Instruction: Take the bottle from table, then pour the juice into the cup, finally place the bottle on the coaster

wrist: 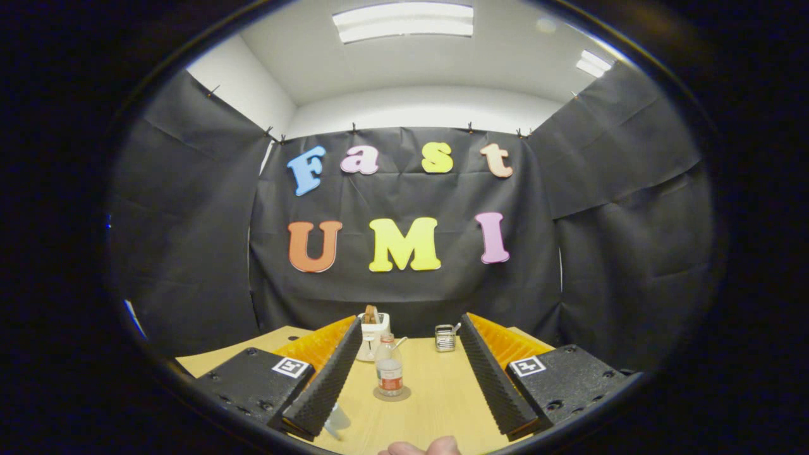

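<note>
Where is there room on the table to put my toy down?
Bare wood lies between the open gripper fingers, right of the clear plastic bottle on its round coaster, up to the small metal holder. It is crowded behind the bottle, near the white toaster.
</note>
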